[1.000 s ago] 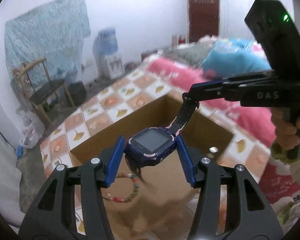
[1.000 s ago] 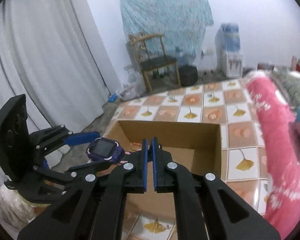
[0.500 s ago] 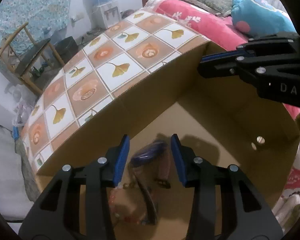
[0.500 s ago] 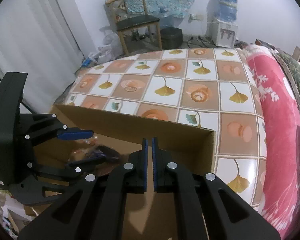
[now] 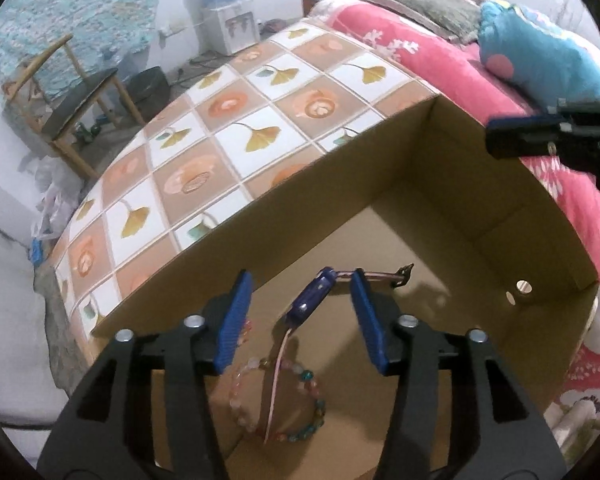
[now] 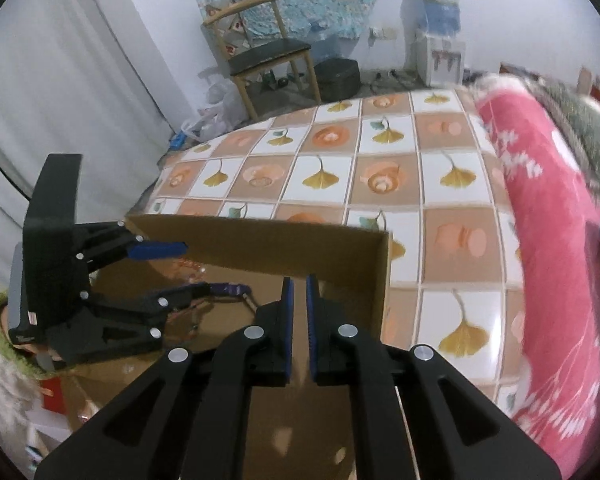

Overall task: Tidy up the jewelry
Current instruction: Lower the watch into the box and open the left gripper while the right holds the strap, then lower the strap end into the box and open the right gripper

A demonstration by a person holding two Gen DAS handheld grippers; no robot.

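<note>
A purple watch (image 5: pixel 312 302) with a pink strap lies on edge inside the cardboard box (image 5: pixel 440 152), between the fingers of my left gripper (image 5: pixel 300 308), which is open and not gripping it. A beaded bracelet (image 5: pixel 300 400) lies on the box floor below the watch. My right gripper (image 6: pixel 299 300) is nearly shut and empty above the box's near side. It also shows in the left wrist view (image 5: pixel 516 136). The left gripper shows in the right wrist view (image 6: pixel 180 268), with the watch (image 6: pixel 228 290) at its lower finger.
The box sits on a tablecloth (image 6: pixel 380 168) with a leaf and flower pattern. A pink floral quilt (image 6: pixel 540 200) and a blue pillow (image 5: pixel 540 60) lie to the right. A wooden chair (image 6: pixel 268 48) and a water dispenser (image 6: pixel 436 40) stand beyond.
My left gripper lowered the watch into the box and opened, letting it go. My right gripper let go of the strap and drew back, now slightly parted.
</note>
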